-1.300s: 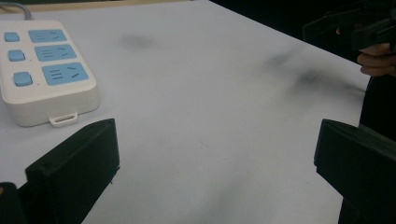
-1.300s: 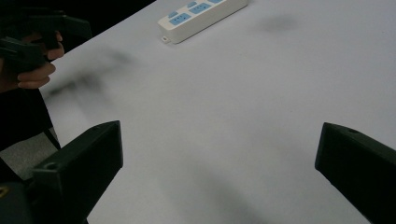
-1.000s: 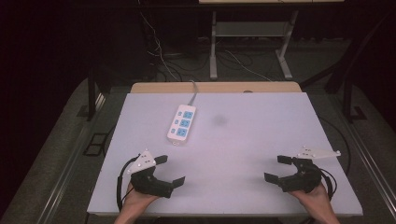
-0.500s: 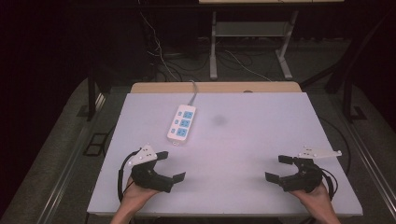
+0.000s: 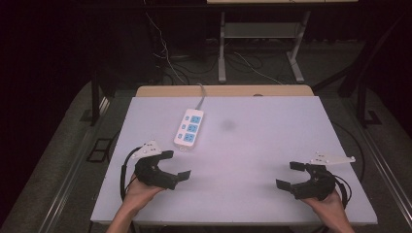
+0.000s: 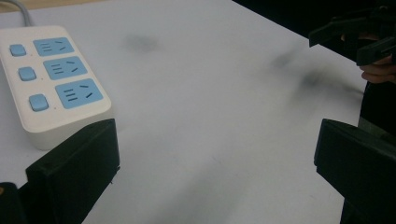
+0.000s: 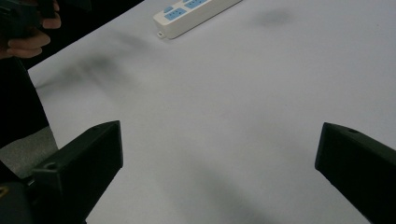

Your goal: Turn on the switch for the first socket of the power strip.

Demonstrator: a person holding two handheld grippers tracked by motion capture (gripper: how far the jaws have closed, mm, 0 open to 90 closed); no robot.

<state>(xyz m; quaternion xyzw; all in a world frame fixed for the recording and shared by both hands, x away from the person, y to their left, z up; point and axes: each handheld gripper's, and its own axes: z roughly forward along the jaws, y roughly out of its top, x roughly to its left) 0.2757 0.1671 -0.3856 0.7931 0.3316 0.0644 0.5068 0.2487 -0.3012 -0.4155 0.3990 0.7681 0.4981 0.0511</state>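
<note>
A white power strip [image 5: 189,127] with three blue sockets and blue switches lies flat on the pale table [image 5: 257,145], left of centre, its cord running off the far edge. My left gripper [image 5: 176,165] stands open near the front left, a short way in front of the strip. In the left gripper view the strip [image 6: 51,79] lies just beyond the left jaw, and my left gripper [image 6: 215,140] holds nothing. My right gripper [image 5: 287,175] is open and empty at the front right, far from the strip [image 7: 196,11]. Its wide gap [image 7: 219,144] frames bare table.
A faint dark smudge [image 5: 227,125] marks the table right of the strip. Behind the table, cables [image 5: 165,53] trail over the dark floor beside a metal stand [image 5: 257,43]. The far wooden edge [image 5: 223,91] borders the table top.
My left gripper has moved a little forward toward the power strip. The right gripper has hardly shifted. Both stay open.
</note>
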